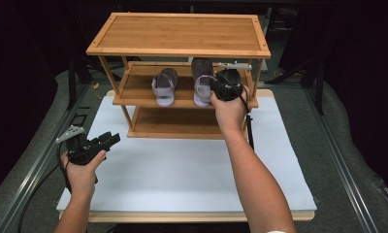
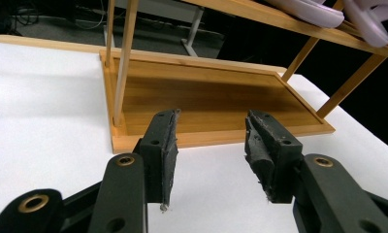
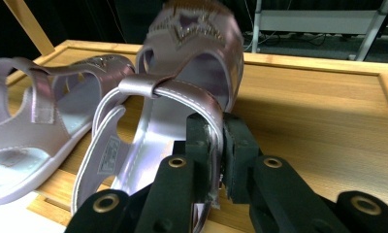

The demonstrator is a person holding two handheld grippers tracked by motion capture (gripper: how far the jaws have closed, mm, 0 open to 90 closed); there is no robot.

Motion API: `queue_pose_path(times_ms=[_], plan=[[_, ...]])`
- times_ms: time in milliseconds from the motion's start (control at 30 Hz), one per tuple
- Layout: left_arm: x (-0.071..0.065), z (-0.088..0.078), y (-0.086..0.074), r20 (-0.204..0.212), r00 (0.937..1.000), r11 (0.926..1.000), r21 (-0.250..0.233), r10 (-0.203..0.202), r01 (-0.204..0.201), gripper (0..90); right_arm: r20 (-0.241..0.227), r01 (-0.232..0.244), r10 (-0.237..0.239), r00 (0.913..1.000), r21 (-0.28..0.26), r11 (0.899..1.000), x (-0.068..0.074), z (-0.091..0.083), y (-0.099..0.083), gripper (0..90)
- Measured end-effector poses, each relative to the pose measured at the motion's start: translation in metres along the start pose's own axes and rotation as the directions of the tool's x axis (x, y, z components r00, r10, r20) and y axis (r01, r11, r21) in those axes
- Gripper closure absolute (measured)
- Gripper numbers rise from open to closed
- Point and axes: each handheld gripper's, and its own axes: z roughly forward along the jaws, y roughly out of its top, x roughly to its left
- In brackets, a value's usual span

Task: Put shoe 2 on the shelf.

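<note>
The right hand-held gripper is clamped on the heel strap of a lilac sandal that seems to rest on the middle shelf of the bamboo rack, just beside its twin sandal. The left hand-held gripper hovers over the white surface, jaws apart and empty

We've got a bamboo shoe rack sitting on the white table, two lilac sandals on its middle shelf (side by side).
</note>
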Motion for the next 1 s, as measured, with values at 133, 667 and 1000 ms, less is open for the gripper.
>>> queue_pose_path(times_ms=[133,667,1000], plan=[[0.0,0.0,0.0,0.007,1.0,1.0,0.003,0.0,0.0,55.6,-0.02,-0.028,0.028,0.9994,-0.014,0.999,0.001,0.009,-0.002,77.6],[-0.006,0.004,-0.001,0.004,0.9998,0.9997,0.006,0.022,-0.022,55.2,-0.061,-0.034,0.029,0.9977,-0.08,0.996,0.004,-0.006,0.001,68.1],[-0.03,0.022,0.018,0.013,0.9938,0.9937,0.02,0.11,-0.11,80.9,-0.123,-0.016,0.0,0.9924,-0.128,0.992,-0.006,-0.043,-0.01,79.2]])
